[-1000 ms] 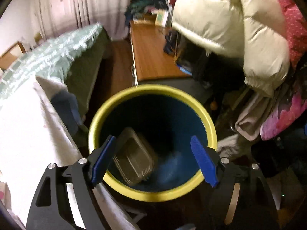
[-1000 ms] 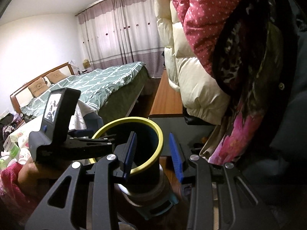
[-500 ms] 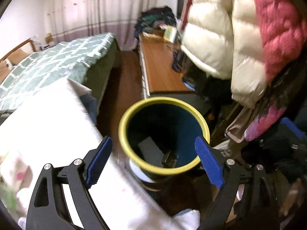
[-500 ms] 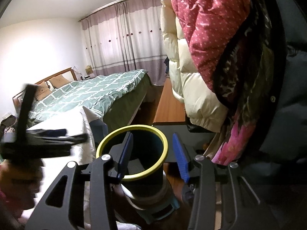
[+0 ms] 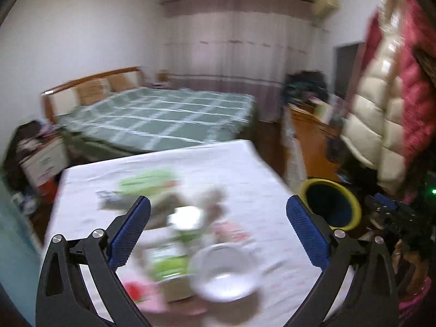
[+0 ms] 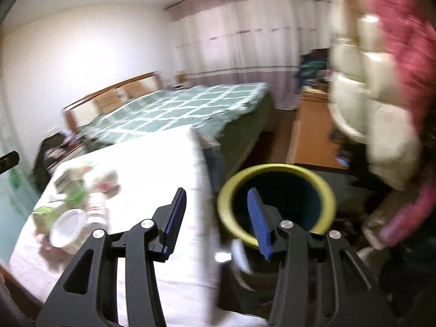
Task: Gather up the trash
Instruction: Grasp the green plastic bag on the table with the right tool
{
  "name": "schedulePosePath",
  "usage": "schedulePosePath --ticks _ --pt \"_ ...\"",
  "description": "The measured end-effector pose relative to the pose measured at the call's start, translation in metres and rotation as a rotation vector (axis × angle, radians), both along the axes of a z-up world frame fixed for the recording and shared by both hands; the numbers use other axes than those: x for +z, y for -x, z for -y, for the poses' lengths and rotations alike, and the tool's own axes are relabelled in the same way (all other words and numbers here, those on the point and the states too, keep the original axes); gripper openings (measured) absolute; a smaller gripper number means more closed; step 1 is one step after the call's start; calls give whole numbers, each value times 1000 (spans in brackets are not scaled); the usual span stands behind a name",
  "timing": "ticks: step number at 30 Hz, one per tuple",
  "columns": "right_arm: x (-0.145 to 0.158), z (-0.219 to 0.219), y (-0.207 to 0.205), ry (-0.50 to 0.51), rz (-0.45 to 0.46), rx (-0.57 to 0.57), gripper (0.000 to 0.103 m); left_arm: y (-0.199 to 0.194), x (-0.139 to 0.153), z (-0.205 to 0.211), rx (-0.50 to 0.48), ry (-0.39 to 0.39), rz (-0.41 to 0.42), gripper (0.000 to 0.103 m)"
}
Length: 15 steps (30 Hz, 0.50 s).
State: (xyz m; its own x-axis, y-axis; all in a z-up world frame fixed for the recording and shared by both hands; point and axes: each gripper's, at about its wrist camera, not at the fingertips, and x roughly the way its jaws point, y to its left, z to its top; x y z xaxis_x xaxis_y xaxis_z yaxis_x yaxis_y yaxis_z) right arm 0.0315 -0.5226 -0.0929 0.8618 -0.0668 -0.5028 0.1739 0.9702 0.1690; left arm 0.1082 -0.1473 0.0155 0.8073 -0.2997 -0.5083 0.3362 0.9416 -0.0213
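My left gripper (image 5: 218,201) hovers over the white-clothed table (image 5: 218,160); its jaws are opening wide and hold nothing. Below it lies blurred trash: a clear plastic bowl (image 5: 226,272), green-and-white packets (image 5: 150,181) and pink wrappers. The yellow-rimmed blue bin (image 5: 321,184) stands on the floor off the table's right edge. In the right wrist view my right gripper (image 6: 216,192) is open and empty, one finger over the table's edge (image 6: 152,169), the other in front of the bin (image 6: 275,167). The same trash shows at left, with a white bowl (image 6: 68,226).
A bed with a green checked quilt (image 5: 163,117) stands behind the table. Puffy white and pink jackets (image 6: 381,81) hang right of the bin. A wooden desk (image 6: 313,130) runs along the right wall. A dark cluttered stand (image 5: 35,150) is at far left.
My left gripper swung away from over the bin to above the table, and its jaws spread wider. The right gripper turned left, bringing the table into view, and opened a little.
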Motion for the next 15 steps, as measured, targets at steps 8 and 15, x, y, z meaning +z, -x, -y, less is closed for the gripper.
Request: schedulePosePath --ticks 8,15 --pt "24 -122 -97 0 -22 356 45 18 -11 -131 241 20 -6 98" --pt "39 -208 -207 -53 -146 549 49 14 -33 -179 290 53 -53 98"
